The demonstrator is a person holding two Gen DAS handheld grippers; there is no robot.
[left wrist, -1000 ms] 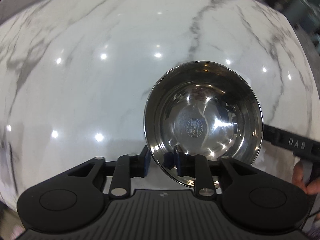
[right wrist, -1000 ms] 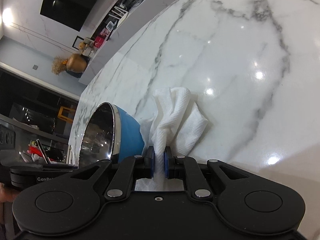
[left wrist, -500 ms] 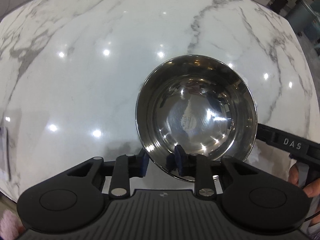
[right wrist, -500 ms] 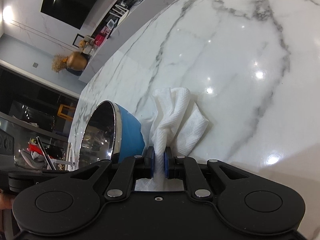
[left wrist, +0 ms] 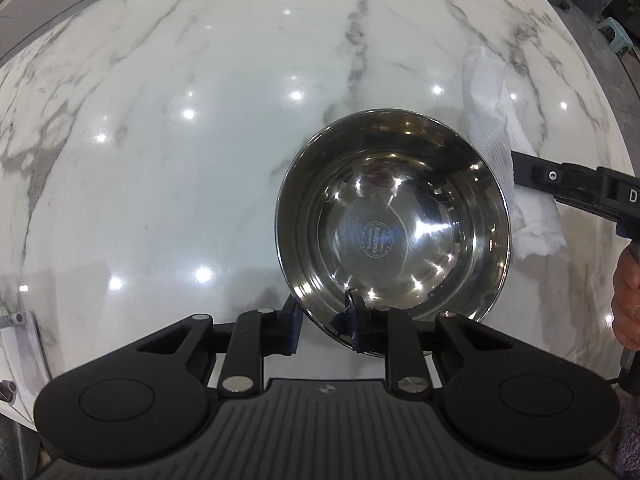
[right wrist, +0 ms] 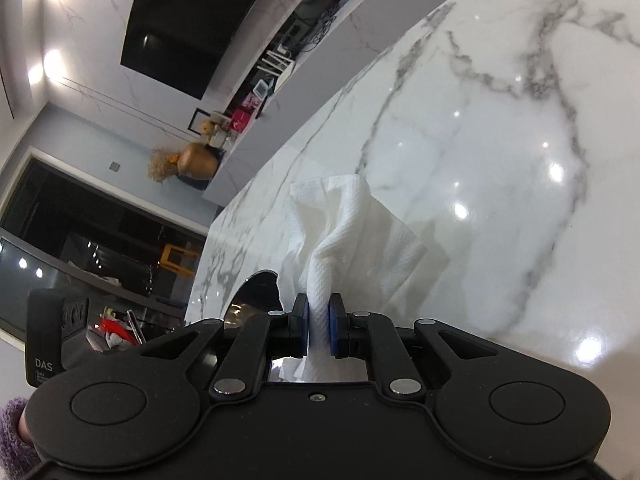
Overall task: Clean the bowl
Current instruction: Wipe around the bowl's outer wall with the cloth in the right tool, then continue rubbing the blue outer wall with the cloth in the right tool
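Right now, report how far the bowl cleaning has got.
Done: the left gripper is clamped on the bowl rim, and the right gripper is pinching the paper towel. In hand: the towel is beside the bowl, outside it. Left: wiping the inside.

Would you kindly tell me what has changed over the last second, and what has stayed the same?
The right tongs carried the paper towel up and toward the bowl; the towel now shows beside the bowl's far right rim in the left view, while in the right view the bowl has slipped mostly behind the tongs. Nothing was grasped or released. The left tongs stay clamped on the bowl's near rim, the right ones on the towel.
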